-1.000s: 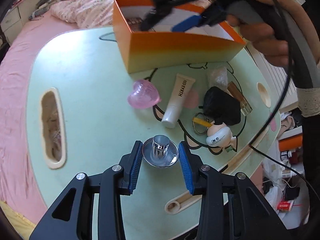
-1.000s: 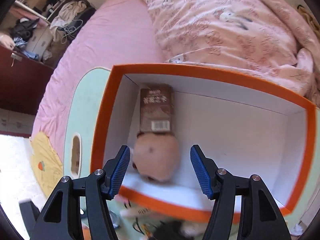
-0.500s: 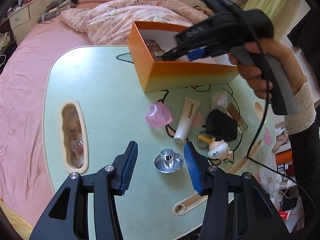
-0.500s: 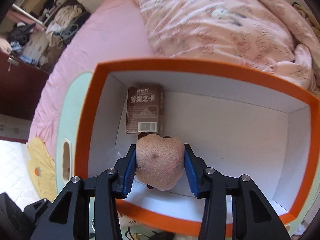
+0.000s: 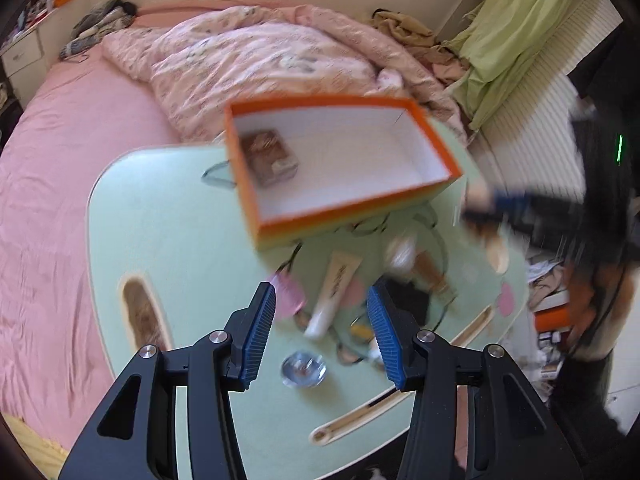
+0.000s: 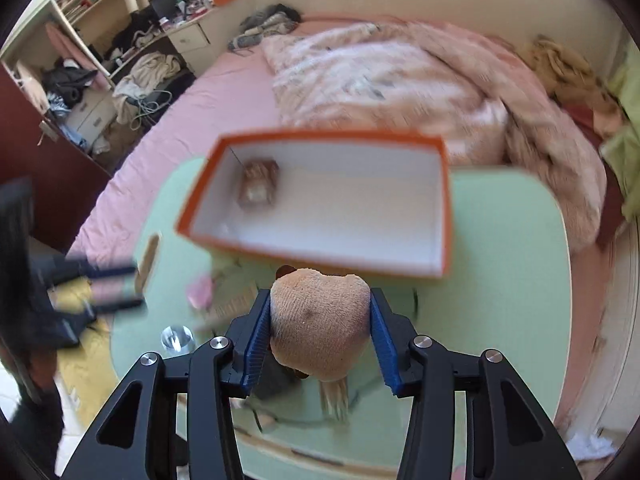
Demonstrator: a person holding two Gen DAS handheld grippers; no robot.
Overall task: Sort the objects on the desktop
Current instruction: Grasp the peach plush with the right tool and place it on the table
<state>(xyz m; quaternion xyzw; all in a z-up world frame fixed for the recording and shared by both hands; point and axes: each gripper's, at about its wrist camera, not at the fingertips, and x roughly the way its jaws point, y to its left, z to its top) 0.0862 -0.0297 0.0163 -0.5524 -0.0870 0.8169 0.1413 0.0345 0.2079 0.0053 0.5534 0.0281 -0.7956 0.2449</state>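
An orange box (image 5: pixel 256 196) with a white inside stands on the pale green table (image 5: pixel 168 216); it also shows in the right wrist view (image 6: pixel 320 258). A brown packet (image 5: pixel 270 158) lies in its left end. My right gripper (image 6: pixel 320 334) is shut on a tan plush toy (image 6: pixel 320 320), held above the table in front of the box. My left gripper (image 5: pixel 322 330) is open and empty, high above a silver knob (image 5: pixel 303 368), a white tube (image 5: pixel 334 294) and a pink heart (image 5: pixel 286 296).
A black pouch (image 5: pixel 412 300) and other small items lie right of the tube. A bed with pink sheets and a crumpled quilt (image 5: pixel 260 56) lies behind the table. The table has slot cut-outs (image 5: pixel 142 316) at its left and front.
My right gripper closed on the plush toy inside the box, then lifted it out and back toward me. My left gripper rose up and away from the silver knob, staying open.
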